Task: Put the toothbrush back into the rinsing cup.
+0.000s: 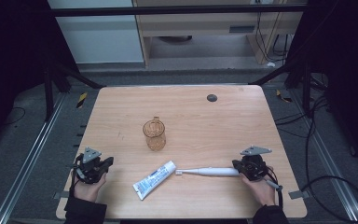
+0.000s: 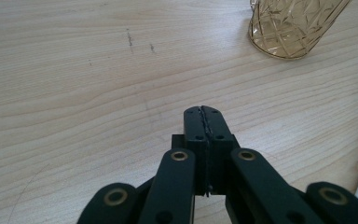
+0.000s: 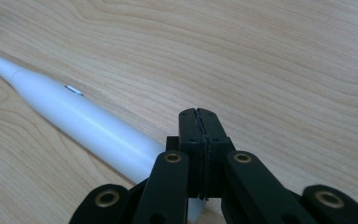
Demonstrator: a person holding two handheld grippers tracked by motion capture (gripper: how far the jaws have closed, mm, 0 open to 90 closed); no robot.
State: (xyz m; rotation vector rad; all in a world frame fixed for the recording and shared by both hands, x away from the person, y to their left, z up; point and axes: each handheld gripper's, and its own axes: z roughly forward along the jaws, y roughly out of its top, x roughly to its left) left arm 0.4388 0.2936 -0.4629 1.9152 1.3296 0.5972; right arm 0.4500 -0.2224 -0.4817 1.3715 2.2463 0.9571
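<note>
My wooden table (image 1: 223,112) stands on grey carpeted floor (image 1: 23,140), with a dark round grommet (image 1: 211,97) near its far edge. Metal rails (image 1: 28,158) run along both sides. Beyond me stand a white panel (image 1: 98,37) and a pale wood cabinet (image 1: 205,28); black cables (image 1: 317,140) trail at right.

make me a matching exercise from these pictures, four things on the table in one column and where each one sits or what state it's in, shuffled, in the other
Column one:
1. amber glass mug
2. toothpaste tube
3. electric toothbrush
4. left gripper

Column two:
A. lying flat, its handle end beside the right gripper
B. jaws shut, nothing between them
C. standing upright near the middle of the table
D. lying at a slant near the front edge, between the two hands

Pairs: 1-C, 2-D, 3-A, 4-B
</note>
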